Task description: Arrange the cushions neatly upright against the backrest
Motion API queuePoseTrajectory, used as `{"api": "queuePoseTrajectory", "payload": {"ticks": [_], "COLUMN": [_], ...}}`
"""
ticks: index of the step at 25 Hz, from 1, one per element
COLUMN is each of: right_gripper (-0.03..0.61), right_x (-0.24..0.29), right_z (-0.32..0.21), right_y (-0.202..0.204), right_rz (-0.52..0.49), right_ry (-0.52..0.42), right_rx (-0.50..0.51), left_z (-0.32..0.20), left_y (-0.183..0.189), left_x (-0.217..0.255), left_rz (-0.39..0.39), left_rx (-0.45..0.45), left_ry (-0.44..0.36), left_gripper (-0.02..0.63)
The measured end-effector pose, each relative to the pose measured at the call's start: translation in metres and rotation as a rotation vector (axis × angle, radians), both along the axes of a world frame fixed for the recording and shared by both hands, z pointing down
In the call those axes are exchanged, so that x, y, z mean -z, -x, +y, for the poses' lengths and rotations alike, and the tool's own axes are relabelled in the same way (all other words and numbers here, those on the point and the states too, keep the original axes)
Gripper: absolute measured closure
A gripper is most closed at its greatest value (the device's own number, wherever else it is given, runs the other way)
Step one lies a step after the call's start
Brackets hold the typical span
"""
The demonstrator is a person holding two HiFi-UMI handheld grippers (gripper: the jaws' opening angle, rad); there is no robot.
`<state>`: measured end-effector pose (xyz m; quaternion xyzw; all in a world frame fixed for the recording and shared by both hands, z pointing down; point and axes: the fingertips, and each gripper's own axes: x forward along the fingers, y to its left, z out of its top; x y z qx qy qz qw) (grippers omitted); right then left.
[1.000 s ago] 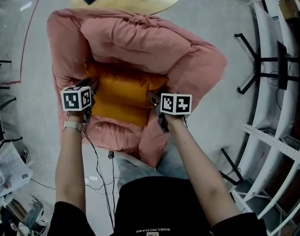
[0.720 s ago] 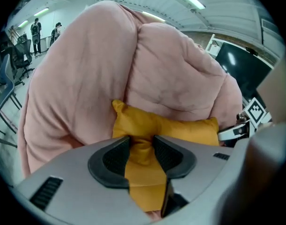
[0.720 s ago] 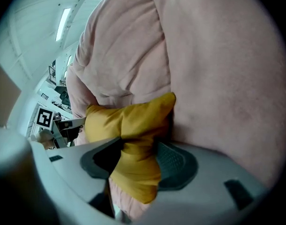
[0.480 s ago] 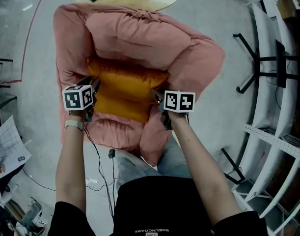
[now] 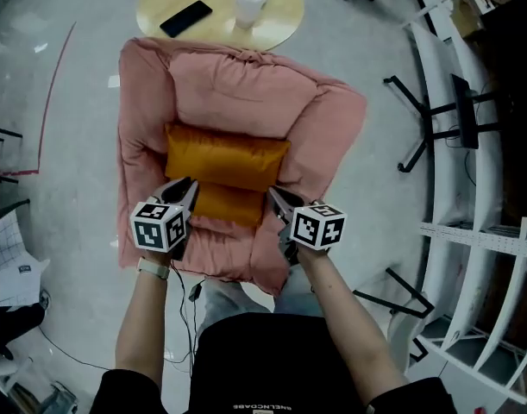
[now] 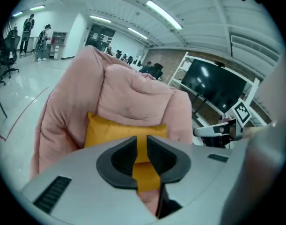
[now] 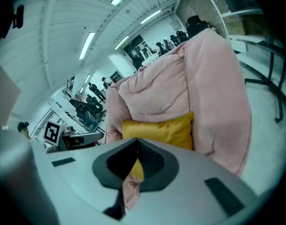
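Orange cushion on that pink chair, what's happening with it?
A person with a gripper in each hand is arranging it. The orange cushion stands against the backrest of the pink armchair. The left gripper and right gripper hover before it, holding nothing; the left fingers have just been closing, a narrow gap remaining, and the right are shut.

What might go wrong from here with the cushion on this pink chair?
The orange cushion leans on the backrest unheld, so it may slump forward onto the seat. The round table with a cup and phone stands close behind the chair; a hard push could jolt them.
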<state>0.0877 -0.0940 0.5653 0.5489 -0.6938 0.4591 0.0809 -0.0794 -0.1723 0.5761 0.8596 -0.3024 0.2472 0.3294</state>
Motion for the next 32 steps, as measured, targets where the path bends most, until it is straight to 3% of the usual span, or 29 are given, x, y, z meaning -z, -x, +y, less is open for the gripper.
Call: {"api": "queuePoseTrajectory", "payload": {"ticks": [4, 8, 13, 23, 26, 32], "right_gripper": [0.569, 0.569, 0.570, 0.571, 0.570, 0.571], "right_x": [0.025, 0.070, 0.137, 0.239, 0.259, 0.278], "right_z": [0.036, 0.065, 0.088, 0.169, 0.195, 0.240], "right_y": [0.021, 0.032, 0.029, 0.028, 0.031, 0.030], "right_rz": [0.121, 0.149, 0.203, 0.144, 0.100, 0.119], "right_ry": [-0.046, -0.144, -0.314, -0.572, -0.628, -0.683], "right_rx": [-0.019, -0.032, 0.000, 0.109, 0.110, 0.081], "left_z": [0.043, 0.093, 0.139, 0.224, 0.248, 0.300], "left_y": [-0.007, -0.016, -0.036, -0.048, -0.046, -0.055], "left_x": [0.043, 0.089, 0.139, 0.241, 0.269, 0.298], "left_rz": [0.078, 0.161, 0.170, 0.198, 0.240, 0.253], "left_rx": [-0.037, -0.070, -0.176, -0.057, -0.009, -0.089], "left_ry": [-0.055, -0.101, -0.221, -0.426, -0.458, -0.529], "left_gripper": [0.592, 0.600, 0.600, 0.600, 0.600, 0.600]}}
